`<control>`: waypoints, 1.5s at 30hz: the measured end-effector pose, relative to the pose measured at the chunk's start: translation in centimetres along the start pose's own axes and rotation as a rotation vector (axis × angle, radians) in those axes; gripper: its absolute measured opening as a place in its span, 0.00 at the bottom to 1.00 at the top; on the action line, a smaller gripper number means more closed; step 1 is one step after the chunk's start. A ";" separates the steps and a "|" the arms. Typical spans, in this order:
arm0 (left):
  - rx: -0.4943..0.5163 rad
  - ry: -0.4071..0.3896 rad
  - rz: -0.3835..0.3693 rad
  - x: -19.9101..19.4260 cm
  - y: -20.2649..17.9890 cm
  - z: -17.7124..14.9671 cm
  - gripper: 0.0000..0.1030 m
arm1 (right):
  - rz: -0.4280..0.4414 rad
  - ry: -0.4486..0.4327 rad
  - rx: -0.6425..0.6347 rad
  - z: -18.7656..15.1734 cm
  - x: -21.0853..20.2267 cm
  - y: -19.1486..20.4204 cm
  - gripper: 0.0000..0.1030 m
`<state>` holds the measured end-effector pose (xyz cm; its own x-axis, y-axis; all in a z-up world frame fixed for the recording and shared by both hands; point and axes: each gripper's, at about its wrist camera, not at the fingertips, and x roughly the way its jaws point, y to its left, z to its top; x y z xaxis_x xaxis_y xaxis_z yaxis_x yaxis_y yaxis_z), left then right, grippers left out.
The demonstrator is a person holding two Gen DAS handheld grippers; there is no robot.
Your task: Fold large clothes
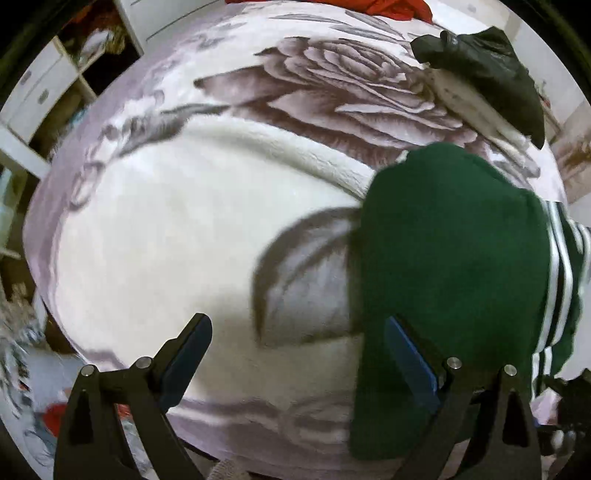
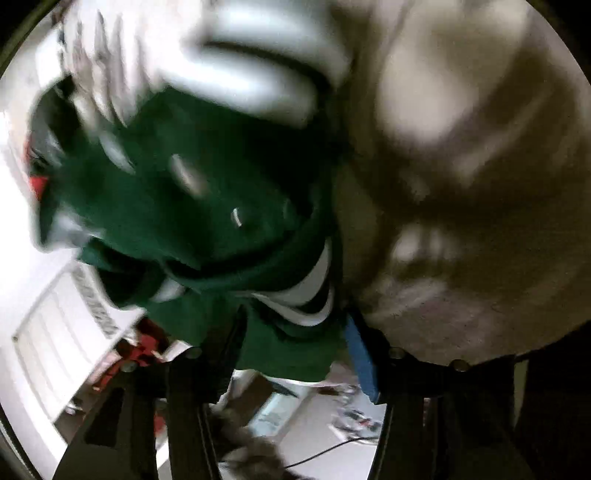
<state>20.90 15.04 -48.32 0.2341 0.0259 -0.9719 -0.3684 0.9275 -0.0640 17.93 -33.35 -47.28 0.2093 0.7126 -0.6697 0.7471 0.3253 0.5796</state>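
Left wrist view, read left to right. Beyond and to the left of the left gripper [image 1: 297, 334], white shelving [image 1: 40, 92] stood past the edge of the bed. The left gripper pointed steeply down at a blanket with a large rose print [image 1: 332, 92]; its jaws were spread wide, with only bare blanket between the blue pads [image 1: 184, 354]. The green garment with white stripes [image 1: 450, 258] lay on the blanket, starting at the right-hand finger and running ahead and to the right of it; that finger overlapped the garment's near edge in the picture, contact not certain. Well ahead and to the right lay a dark object on a pale base [image 1: 491, 70], and a red cloth [image 1: 388, 7] showed at the far edge of the bed.

Right wrist view, heavily blurred. To the left of the right gripper [image 2: 291, 354], white furniture [image 2: 55, 350]. Green garment filled the space between its fingers and bunched ahead and to the left. Only one blue pad [image 2: 364, 358] was clear, with fabric against it. The other finger was hidden under cloth, so I cannot tell whether the jaws were pinching. Pale blanket to the right.
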 end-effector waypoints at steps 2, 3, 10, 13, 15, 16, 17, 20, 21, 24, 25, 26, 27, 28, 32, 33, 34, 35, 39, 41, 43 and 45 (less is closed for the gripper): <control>-0.007 -0.019 -0.015 -0.3 -0.9 -0.2 0.93 | -0.042 -0.063 -0.122 0.5 -3.3 3.3 0.60; -0.004 -0.034 -0.022 -0.3 -1.9 -0.1 0.93 | -0.065 -0.080 -0.187 0.9 -4.4 5.1 0.60; 0.022 -0.091 0.011 1.1 -5.2 0.9 0.93 | -0.245 0.042 -0.777 1.6 2.5 22.9 0.70; 0.024 -0.098 0.024 1.5 -5.4 1.3 0.93 | -0.449 0.094 -0.919 2.3 8.7 26.3 0.75; 0.025 -0.101 0.027 1.5 -5.5 1.3 0.93 | -0.531 0.116 -0.947 1.7 11.0 26.3 0.68; 0.024 -0.104 0.028 1.3 -5.5 1.2 0.93 | -0.551 0.091 -0.952 1.6 11.0 26.8 0.30; 0.025 -0.106 0.029 1.2 -5.6 1.2 0.93 | -0.546 0.098 -0.955 1.4 10.8 26.6 0.17; 0.017 -0.109 0.027 1.0 -5.5 1.1 0.93 | -0.466 0.021 -0.948 -0.5 6.7 27.4 0.10; 0.002 -0.109 0.012 0.9 -5.4 1.2 0.93 | -0.443 -0.010 -0.948 -0.1 5.0 26.8 0.09; -0.044 -0.107 -0.048 0.7 -5.3 2.0 0.93 | -0.377 -0.098 -0.905 0.3 0.6 27.7 0.09; -0.053 -0.113 -0.069 0.6 -5.5 2.5 0.93 | -0.386 -0.117 -0.893 0.7 0.3 27.9 0.09; -0.057 -0.115 -0.080 0.5 -5.6 2.8 0.94 | -0.399 -0.145 -0.862 1.7 0.3 27.7 0.09; -0.060 -0.116 -0.098 0.7 -5.9 3.5 0.94 | -0.430 -0.154 -0.842 3.6 0.8 27.5 0.09; -0.054 -0.115 -0.101 1.1 -6.1 4.0 0.96 | -0.464 -0.180 -0.815 5.5 1.6 27.3 0.09; -0.024 -0.086 -0.089 3.8 -6.3 5.5 0.96 | -0.517 -0.079 -0.741 10.6 8.2 26.1 0.10; -0.021 -0.078 -0.087 4.1 -6.2 5.6 0.96 | -0.508 -0.038 -0.739 10.8 8.7 26.1 0.11; -0.014 -0.069 -0.086 4.3 -6.0 5.7 0.96 | -0.495 -0.014 -0.739 10.7 8.6 26.2 0.15; -0.008 -0.068 -0.086 4.2 -5.8 5.6 0.96 | -0.481 0.006 -0.740 10.7 8.4 26.3 0.19; 0.011 -0.068 -0.054 3.8 -5.2 4.5 0.96 | -0.330 0.105 -0.765 8.0 4.3 25.1 0.54; -0.008 -0.062 -0.069 3.7 -4.8 4.1 0.96 | -0.309 0.166 -0.768 6.7 3.4 23.3 0.55; -0.027 -0.049 -0.073 3.6 -4.7 3.6 0.96 | -0.366 0.198 -0.801 6.0 4.2 21.4 0.55; -0.023 -0.049 -0.063 3.4 -5.0 3.2 0.96 | -0.430 0.215 -0.857 5.6 5.7 19.7 0.55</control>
<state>26.42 11.68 -50.54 0.3009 -0.0131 -0.9536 -0.3725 0.9189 -0.1301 37.40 -26.34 -42.25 -0.1559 0.4976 -0.8532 0.0040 0.8641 0.5033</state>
